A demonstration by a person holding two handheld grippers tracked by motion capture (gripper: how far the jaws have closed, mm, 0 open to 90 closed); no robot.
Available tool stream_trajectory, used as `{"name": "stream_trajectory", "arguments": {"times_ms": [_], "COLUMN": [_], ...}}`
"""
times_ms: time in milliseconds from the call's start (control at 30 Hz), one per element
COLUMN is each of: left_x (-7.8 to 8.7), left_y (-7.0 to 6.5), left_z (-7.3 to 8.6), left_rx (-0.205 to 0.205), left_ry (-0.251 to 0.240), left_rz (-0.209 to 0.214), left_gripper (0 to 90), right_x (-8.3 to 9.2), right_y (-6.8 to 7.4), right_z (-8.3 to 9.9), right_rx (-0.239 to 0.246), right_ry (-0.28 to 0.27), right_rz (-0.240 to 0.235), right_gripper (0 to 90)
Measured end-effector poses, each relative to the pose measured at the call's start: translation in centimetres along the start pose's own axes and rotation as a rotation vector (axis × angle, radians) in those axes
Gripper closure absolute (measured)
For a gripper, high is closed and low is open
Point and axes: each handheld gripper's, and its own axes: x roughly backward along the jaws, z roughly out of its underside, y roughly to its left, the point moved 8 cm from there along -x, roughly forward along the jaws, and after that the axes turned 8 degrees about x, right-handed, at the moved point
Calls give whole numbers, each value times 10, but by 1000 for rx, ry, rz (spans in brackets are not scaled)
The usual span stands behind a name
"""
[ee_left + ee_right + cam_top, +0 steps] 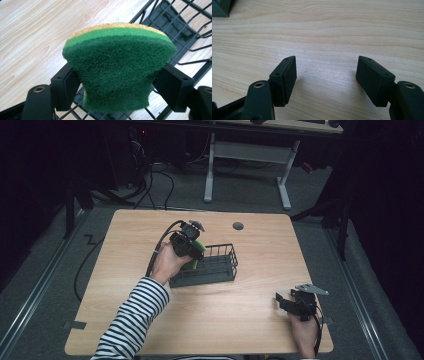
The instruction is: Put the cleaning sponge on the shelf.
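A green scouring sponge [117, 67] with a yellow back layer is squeezed between the pads of my left gripper [116, 87], its sides pinched in. In the high view that left gripper [192, 252] holds the sponge [194, 256] over the left end of a dark wire basket [220, 265] at the table's middle. Basket bars [185, 32] lie beneath and beyond the sponge. My right gripper [325, 75] stands open over bare wood, nothing between its jaws; the high view has it [287, 302] near the table's front right edge.
The light wooden table [250, 320] has a small round grommet [238, 226] near its far edge. A black cable [155, 252] trails from the left gripper off the table's left side. A dark corner of the basket [220, 8] is at top left in the right gripper view.
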Motion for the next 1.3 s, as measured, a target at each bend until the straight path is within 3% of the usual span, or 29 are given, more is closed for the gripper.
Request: {"name": "stream_trajectory", "arguments": {"times_ms": [300, 633, 1000, 1300], "left_x": [-4, -11, -15, -8], "left_y": [-5, -10, -11, -5], "left_z": [5, 5, 10, 15], "left_rx": [-2, -20, -14, 7], "left_ry": [24, 31, 43, 1], "left_rz": [25, 24, 61, 85], "left_gripper": [260, 255, 194, 181], "right_x": [0, 0, 0, 0], "right_y": [0, 0, 0, 0], "right_z": [0, 0, 0, 0], "right_rx": [0, 0, 0, 0], "right_ry": [-1, 0, -1, -1], "right_rz": [2, 2, 2, 1], "right_gripper": [331, 331, 331, 331]}}
